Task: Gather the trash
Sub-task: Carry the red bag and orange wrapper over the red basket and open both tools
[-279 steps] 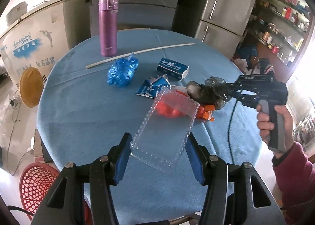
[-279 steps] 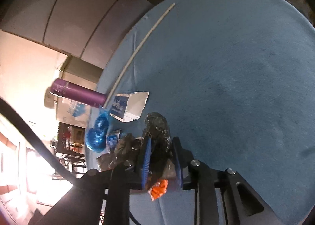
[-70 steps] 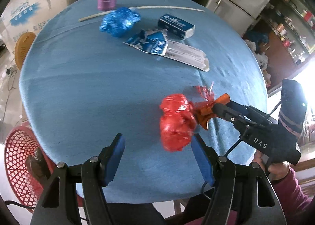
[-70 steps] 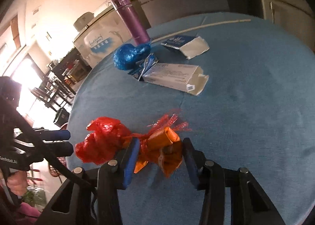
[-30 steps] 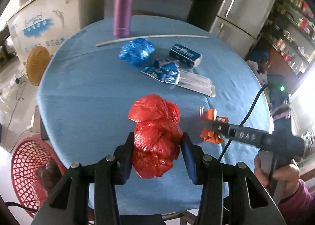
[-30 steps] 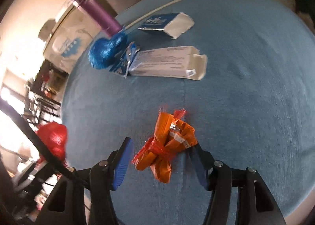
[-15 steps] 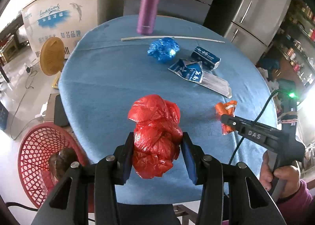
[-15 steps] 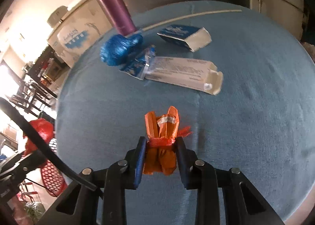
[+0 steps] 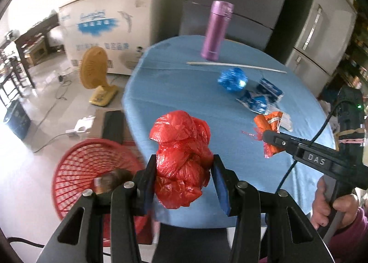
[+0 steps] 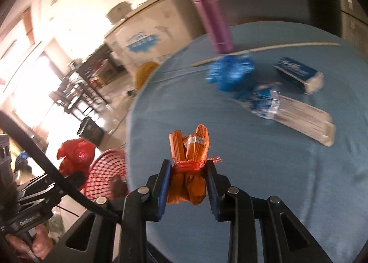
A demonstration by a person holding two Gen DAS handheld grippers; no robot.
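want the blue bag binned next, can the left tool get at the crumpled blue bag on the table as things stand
Probably not yet. The left tool is shut on the red bag, so it has no free grip. The path to the blue bag looks clear across the table once the red bag is dropped.

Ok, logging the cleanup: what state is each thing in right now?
Left gripper: shut on crumpled red plastic bag.
Right gripper: shut on orange wrapper bundle.
Red mesh basket: on floor, something dark inside.
Purple flask: upright, lid closed.
Long white carton: lying flat.
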